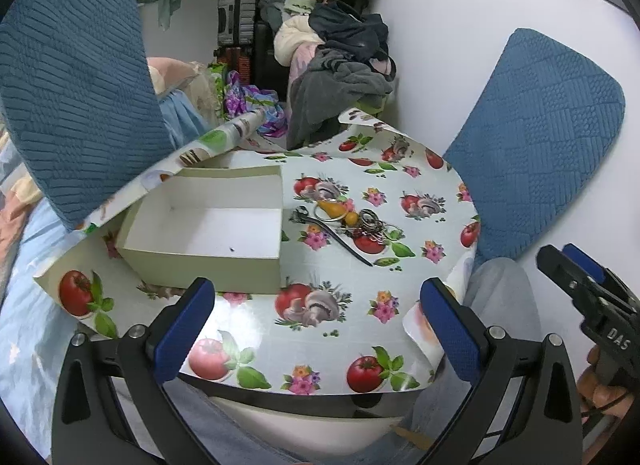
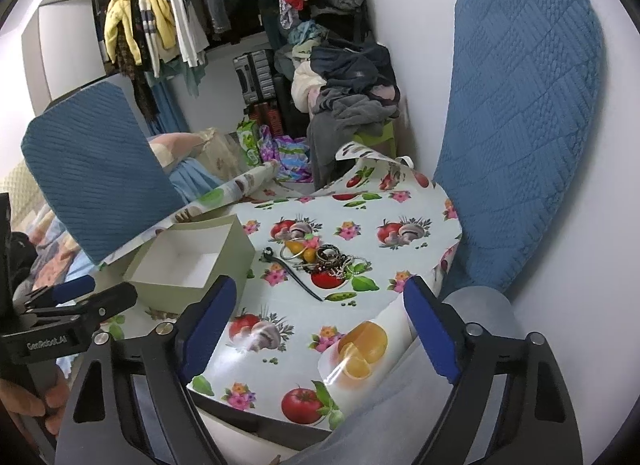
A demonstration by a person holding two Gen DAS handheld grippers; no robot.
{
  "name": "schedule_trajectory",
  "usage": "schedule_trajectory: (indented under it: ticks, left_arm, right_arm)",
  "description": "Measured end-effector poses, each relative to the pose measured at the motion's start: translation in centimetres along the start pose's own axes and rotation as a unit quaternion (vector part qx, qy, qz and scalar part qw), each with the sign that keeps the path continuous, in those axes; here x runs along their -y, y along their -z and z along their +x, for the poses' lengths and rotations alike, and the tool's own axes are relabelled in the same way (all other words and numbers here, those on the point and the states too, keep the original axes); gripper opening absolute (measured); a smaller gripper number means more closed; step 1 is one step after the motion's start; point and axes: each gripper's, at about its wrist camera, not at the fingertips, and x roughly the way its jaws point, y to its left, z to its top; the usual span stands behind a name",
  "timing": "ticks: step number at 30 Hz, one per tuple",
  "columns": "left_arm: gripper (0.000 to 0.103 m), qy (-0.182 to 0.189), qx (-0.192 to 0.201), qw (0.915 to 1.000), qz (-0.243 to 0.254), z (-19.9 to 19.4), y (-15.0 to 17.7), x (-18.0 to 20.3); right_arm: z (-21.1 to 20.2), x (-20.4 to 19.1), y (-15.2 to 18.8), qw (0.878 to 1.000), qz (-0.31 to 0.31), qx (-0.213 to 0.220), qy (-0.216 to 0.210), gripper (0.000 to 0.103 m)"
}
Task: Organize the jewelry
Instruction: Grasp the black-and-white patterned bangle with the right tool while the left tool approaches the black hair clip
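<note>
1. Here, my left tongs (image 1: 314, 297) fill the bottom of the left view, jaws spread wide with nothing between the blue pads, hanging over the near edge of the round table (image 1: 248, 329).
2. My right tongs (image 2: 316, 307) sit at the bottom of the right view, also parted and empty; the pads touch nothing.
3. The jewelry (image 1: 362, 225) lies in a small heap just right of centre in the left view, on the flowered tablecloth (image 1: 352, 181). I can make out rings, loops of chain, a yellow-orange piece and a dark thin strap running toward the lower right; finer detail is too tangled to tell.
4. In the right view the same heap (image 2: 324, 259) sits near the middle of the frame, above and between my right pads and well apart from them.
5. An open cardboard box (image 1: 208, 261) stands left of the heap, close beside it but not touching. Its white inside holds only one tiny dark speck near the front wall.
6. In the right view the box (image 2: 240, 241) shows at centre left, partly behind my left pad.
7. A blue chair back (image 1: 72, 97) rises at the upper left of the left view, pressing up the cloth's edge; another (image 1: 536, 137) stands at the right.
8. My right tongs also show at the lower right edge of the left view, and my left tongs at the lower left of the right view, a hand (image 2: 28, 397) below them.
9. Piled clothes (image 1: 344, 65) fill the upper centre.
</note>
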Motion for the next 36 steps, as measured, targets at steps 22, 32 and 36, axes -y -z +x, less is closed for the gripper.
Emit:
schedule_trajectory:
  ticks: [22, 32, 36]
  left_arm:
    - [0.091, 0.062, -0.060, 0.9962, 0.010, 12.7, -1.7, 4.0]
    - [0.073, 0.061, -0.102, 0.9924, -0.029, 19.9, -1.9, 3.8]
    - [0.069, 0.047, -0.113, 0.9916, -0.041, 22.5, -1.7, 3.5]
  right_arm:
    - [11.8, 5.3, -0.7, 1.000, 0.009, -0.019, -0.019, 0.062]
    - [20.0, 6.9, -1.1, 0.994, 0.030, -0.088, -0.063, 0.043]
    - [22.8, 6.9, -1.1, 0.992, 0.025, -0.106, -0.069, 0.038]
